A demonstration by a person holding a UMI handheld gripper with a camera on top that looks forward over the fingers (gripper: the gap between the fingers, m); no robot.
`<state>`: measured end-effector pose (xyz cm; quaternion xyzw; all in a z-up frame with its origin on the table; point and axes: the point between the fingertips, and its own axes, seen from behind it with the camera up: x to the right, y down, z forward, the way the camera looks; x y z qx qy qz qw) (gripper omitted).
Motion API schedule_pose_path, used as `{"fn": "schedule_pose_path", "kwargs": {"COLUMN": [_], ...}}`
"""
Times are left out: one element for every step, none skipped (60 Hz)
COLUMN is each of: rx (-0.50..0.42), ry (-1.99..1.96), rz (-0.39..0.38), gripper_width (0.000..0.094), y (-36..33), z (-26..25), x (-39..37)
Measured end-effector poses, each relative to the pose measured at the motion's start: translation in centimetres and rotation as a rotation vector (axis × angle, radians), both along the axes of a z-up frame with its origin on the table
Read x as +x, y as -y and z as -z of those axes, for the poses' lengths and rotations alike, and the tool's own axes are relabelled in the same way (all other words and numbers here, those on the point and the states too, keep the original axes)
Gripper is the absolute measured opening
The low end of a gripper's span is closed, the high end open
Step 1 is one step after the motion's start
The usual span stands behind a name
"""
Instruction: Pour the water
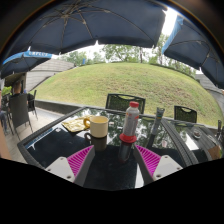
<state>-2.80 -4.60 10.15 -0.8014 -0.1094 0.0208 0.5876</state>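
Observation:
A clear water bottle [130,122] with a red cap and red label stands upright on the dark glass table [50,140], just ahead of my gripper [114,160] and nearer its right finger. A cream mug [97,126] with a handle stands on the table to the left of the bottle, ahead of the left finger. My gripper's fingers, with magenta pads [81,159], are spread wide apart and hold nothing. The bottle's base lies at the level of the fingertips, with a gap to each side.
A plate with food [74,125] lies left of the mug. Dark chairs [124,101] stand at the table's far side and at the left [19,110]. Blue parasols [90,22] hang overhead. A grassy slope [140,80] rises beyond.

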Motion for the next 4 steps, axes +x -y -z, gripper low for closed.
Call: {"fn": "schedule_pose_path", "kwargs": {"rx": [0.002,0.006,0.012,0.015], "ry": [-0.001,-0.002,-0.006,-0.009], "rz": [0.002,0.004,0.006,0.01], "gripper_width": [0.0832,0.0833,0.0832,0.0833], "y": [0.03,0.02,-0.19,-0.2], "z": [-0.07,-0.16,0.08,-0.05], "x": [0.07,0.16,0.58,0.76]}}
